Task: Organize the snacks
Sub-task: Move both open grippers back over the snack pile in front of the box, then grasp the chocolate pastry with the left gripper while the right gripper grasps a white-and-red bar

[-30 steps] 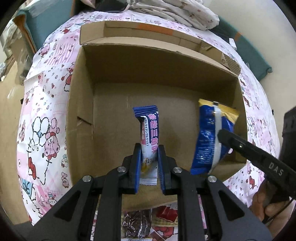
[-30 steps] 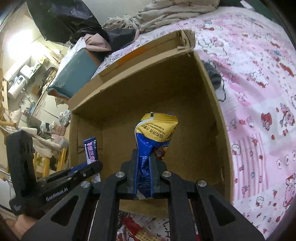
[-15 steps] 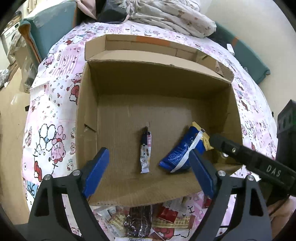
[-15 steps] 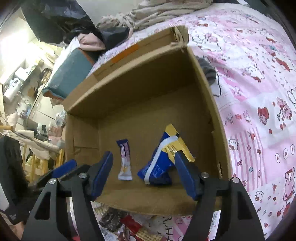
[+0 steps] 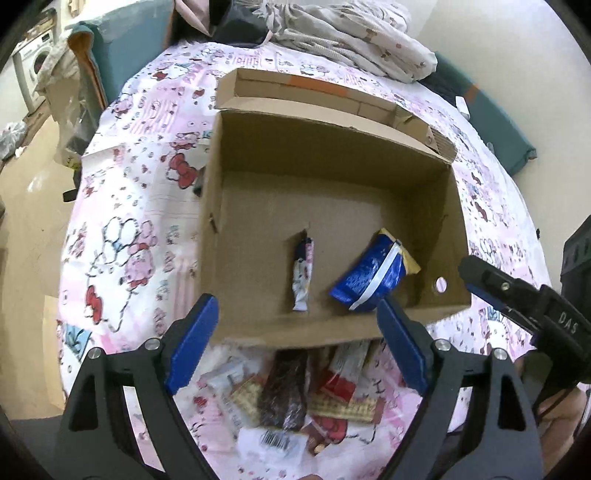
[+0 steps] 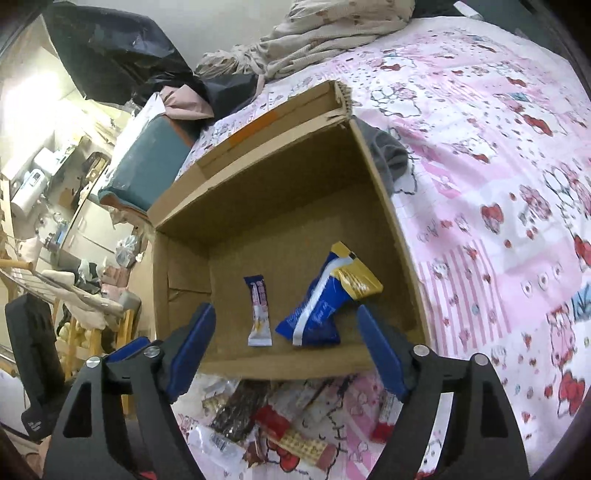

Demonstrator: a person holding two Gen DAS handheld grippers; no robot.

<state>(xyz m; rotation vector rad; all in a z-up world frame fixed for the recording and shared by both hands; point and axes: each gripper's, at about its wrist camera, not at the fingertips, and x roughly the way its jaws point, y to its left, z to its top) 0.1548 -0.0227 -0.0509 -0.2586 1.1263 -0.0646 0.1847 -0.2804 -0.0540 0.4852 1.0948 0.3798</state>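
An open cardboard box (image 5: 258, 206) (image 6: 295, 184) stands on the bed. Inside lie a slim blue-and-white snack stick (image 5: 303, 275) (image 6: 259, 314) and a blue-and-gold snack bag (image 5: 373, 275) (image 6: 325, 299). My left gripper (image 5: 295, 339) is open and empty, above the box's near wall. My right gripper (image 6: 286, 350) is open and empty too, also over the near wall; it shows at the right of the left wrist view (image 5: 517, 295). Several loose snacks (image 5: 295, 391) (image 6: 266, 424) lie on the sheet in front of the box.
The box rests on a pink cartoon-print bedsheet (image 5: 129, 240) (image 6: 498, 184). Crumpled bedding (image 5: 351, 33) and a teal cushion (image 6: 147, 162) lie behind it. A grey cloth (image 6: 388, 155) sits against the box's right wall. The bed drops to the floor (image 5: 26, 184) at left.
Both grippers opened and let go of their snacks, which now lie on the box floor. Both grippers then drew back and up, bringing the loose snacks before the box into view.
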